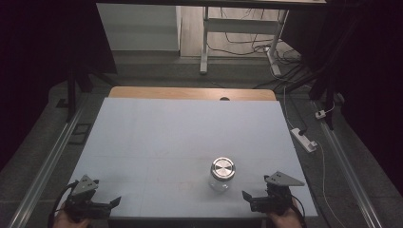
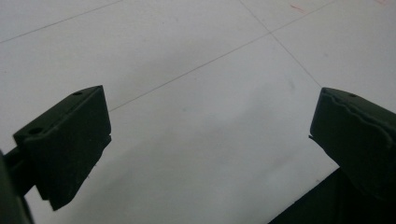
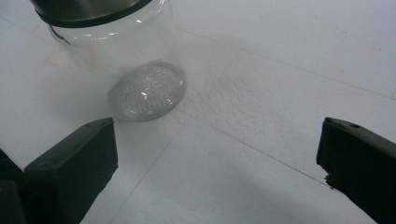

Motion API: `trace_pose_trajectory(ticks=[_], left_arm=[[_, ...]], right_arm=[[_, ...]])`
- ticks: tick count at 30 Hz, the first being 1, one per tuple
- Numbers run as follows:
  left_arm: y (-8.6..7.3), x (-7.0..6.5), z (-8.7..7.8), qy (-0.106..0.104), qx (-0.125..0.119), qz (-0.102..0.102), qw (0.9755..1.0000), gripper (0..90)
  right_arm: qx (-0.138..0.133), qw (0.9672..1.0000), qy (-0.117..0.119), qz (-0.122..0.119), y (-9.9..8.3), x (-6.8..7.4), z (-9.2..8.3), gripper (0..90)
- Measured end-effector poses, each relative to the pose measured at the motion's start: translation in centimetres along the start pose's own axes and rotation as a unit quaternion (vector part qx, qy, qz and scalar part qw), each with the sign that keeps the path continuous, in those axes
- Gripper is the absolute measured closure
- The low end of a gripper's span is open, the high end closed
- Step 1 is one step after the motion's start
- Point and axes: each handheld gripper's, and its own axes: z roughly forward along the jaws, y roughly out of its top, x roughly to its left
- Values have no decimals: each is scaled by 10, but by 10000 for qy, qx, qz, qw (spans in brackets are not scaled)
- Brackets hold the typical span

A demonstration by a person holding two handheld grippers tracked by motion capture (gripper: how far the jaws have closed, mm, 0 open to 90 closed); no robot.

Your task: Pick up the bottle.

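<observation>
Two grippers (image 1: 115, 203) (image 1: 247, 196), jaws apart; one lidded glass jar (image 1: 222, 174).

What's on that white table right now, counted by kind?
Glass jar with a metal lid: 1
Hand-held grippers, both with jaws open: 2, the left gripper and the right gripper
Total: 3

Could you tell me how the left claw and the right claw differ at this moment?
The right claw sits close beside the glass jar; the left claw sits far from it, at the table's near left corner. The right looks at the jar, the left at bare tabletop. Both are open and empty.
</observation>
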Motion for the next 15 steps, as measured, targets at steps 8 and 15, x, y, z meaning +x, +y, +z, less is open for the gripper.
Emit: trace_pose_trajectory(ticks=[8,15], left_arm=[[0,-2,-1,-97,7,75,9999,0],[-1,-1,-1,-146,-8,40,9999,0]], right_arm=[[55,9999,98,-38,0,0,1,0],[55,9998,195,-29,0,0,1,0]])
